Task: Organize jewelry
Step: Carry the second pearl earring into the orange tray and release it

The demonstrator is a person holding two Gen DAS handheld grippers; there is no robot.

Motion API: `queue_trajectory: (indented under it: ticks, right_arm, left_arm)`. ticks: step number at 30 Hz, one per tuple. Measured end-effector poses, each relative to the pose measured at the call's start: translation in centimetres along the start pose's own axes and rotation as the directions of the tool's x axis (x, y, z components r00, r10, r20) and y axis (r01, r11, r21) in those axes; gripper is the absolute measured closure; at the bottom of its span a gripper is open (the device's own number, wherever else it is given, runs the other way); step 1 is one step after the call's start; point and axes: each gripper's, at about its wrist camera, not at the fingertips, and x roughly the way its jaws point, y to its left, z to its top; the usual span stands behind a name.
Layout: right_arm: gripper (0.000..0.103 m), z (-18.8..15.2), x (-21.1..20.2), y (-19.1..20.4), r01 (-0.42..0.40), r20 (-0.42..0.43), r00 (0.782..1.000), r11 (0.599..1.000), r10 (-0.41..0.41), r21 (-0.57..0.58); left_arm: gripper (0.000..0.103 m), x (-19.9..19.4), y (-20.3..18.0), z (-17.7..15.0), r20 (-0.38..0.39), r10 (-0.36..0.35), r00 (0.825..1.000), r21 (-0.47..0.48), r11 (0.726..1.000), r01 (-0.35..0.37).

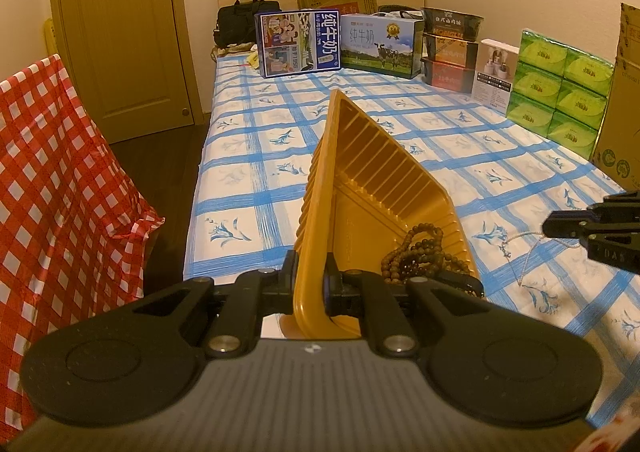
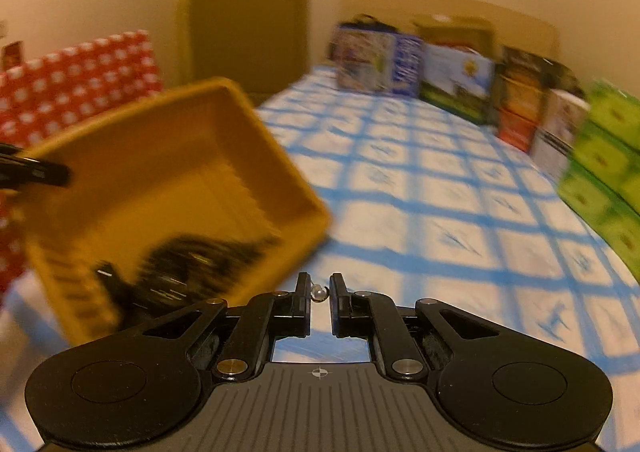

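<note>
I've got my left tongs (image 1: 308, 284) clamped on the near wall of the yellow tray (image 1: 372, 187), tipping it toward my right tongs (image 2: 319, 294), which pinch a thin pearl chain (image 1: 524, 248) just beside it, probably to drop onto the wooden beads (image 1: 416, 252).

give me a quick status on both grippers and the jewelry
Left gripper shut on tilted tray, beads inside. Right gripper pinching pearl chain. Nothing in the way.
</note>
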Motion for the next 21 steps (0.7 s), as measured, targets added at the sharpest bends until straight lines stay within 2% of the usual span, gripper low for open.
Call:
queue_trajectory:
  ticks: [7,12,21]
  right_arm:
    - [0.094,1.8,1.0,5.9,-0.138,0.014,0.99,0.985,0.14,-0.103]
    - [0.094,2.0,2.3,8.3,-0.18,-0.002,0.983,0.972,0.182,-0.15]
    - [0.094,2.0,3.5,9.1,-0.201,-0.028,0.98,0.966,0.199,-0.161]
  left_arm:
    - [0.093,0.0,0.0,0.0,0.0,-0.002,1.0,-0.001,1.0,0.002]
    - [0.093,0.0,0.0,0.0,0.001,-0.004,1.0,-0.002,1.0,0.004]
    - [0.093,0.0,0.0,0.0,0.003,-0.006,1.0,-0.003,1.0,0.006]
